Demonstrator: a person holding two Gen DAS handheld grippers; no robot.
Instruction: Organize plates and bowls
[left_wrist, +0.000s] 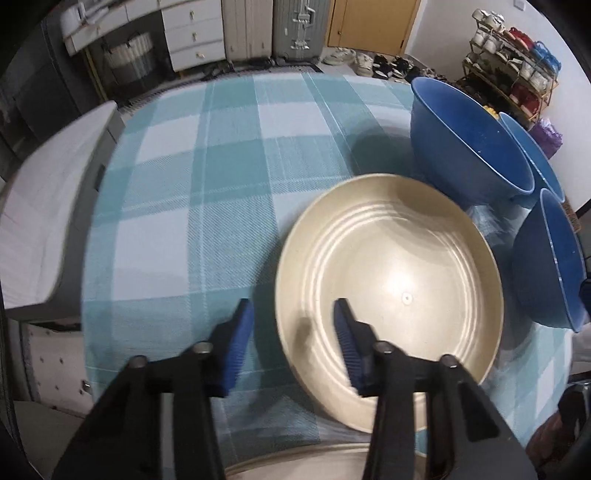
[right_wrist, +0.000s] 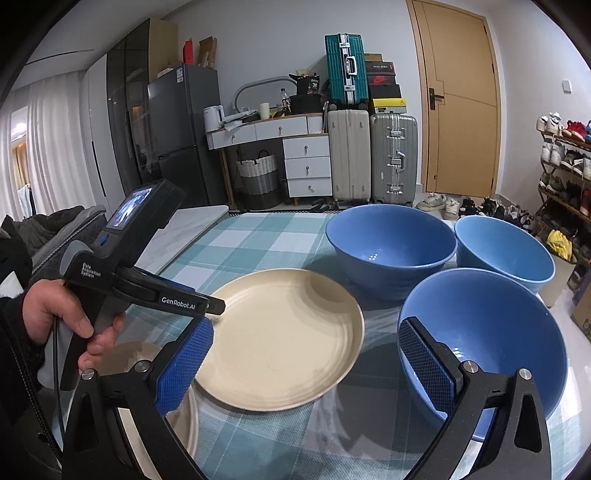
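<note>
A desk (right_wrist: 258, 236) covered in a teal and white checked cloth fills both views. A cream plate (left_wrist: 388, 288) lies flat near its middle. In the left wrist view the left claw (left_wrist: 293, 332) points steeply down over the plate's left rim. One blue finger is outside the rim above the cloth and the other is above the plate's inner surface, so the rim sits in the gap between them. The jaws stand partly apart, and the pads do not visibly press on the rim. The picture is blurred here, so contact cannot be told for sure.

In the right wrist view a hand (right_wrist: 55, 314) grips the left claw's handle at the plate's left edge. The right claw (right_wrist: 306, 363) is released, with its jaws wide and nothing in them. Its left finger is over the near rim of the plate and its right finger is over the near blue bowl (right_wrist: 491, 350).

Three blue bowls crowd the right side of the desk. The far bowl (right_wrist: 391, 247) stands behind the plate, the right bowl (right_wrist: 506, 251) beside it near the desk's right edge. All three stand close together.

A second cream plate (right_wrist: 147, 354) lies at the near left corner, partly hidden by the claw.

The far left half of the cloth is bare and offers the most open room. A pale bench (left_wrist: 40, 206) runs alongside the desk's left edge.
</note>
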